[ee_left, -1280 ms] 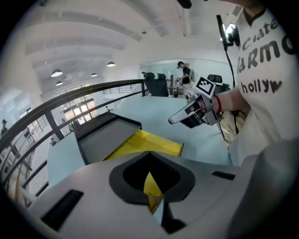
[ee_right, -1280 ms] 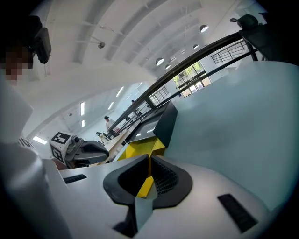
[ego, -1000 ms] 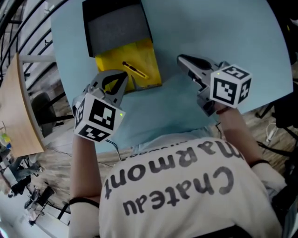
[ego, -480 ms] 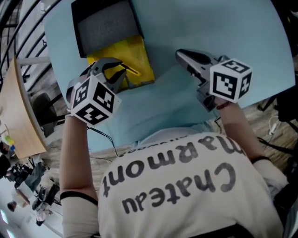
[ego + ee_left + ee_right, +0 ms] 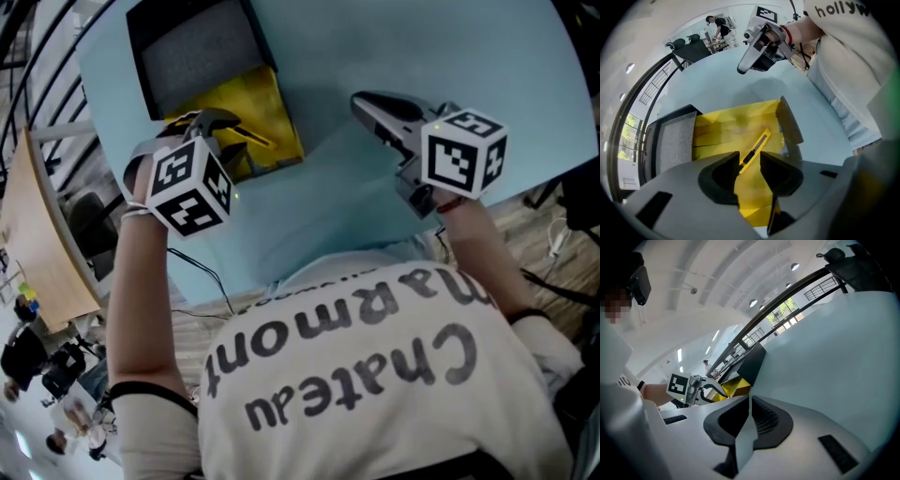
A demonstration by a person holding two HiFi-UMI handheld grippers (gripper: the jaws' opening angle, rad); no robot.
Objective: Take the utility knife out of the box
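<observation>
**Left gripper open above the box, knife lying inside**

A pale blue table (image 5: 403, 56) carries an open box (image 5: 272, 94) lined in yellow. Its black lid (image 5: 187, 56), padded with grey foam, lies folded back on the far side. A short flap (image 5: 790, 123) stands up at one end of the box.

The utility knife (image 5: 755, 149) lies slantwise on the lining. It is a slim yellow body with a dark slider section along its middle.

The left gripper (image 5: 217, 131) points steeply down over the box, and its jaws have just been opening to a wide gap. The knife shows in that gap, below the jaws, with no pad pressing on it. The right gripper (image 5: 364, 101) hovers over the table well apart from the box, jaws together on nothing.

In the head view the marker cube (image 5: 190, 187) of the left gripper covers the near end of the box, and the knife shows only as a thin line. The left gripper view shows most of the knife's length. The right gripper view shows only a corner of the yellow lining behind the left gripper.
</observation>
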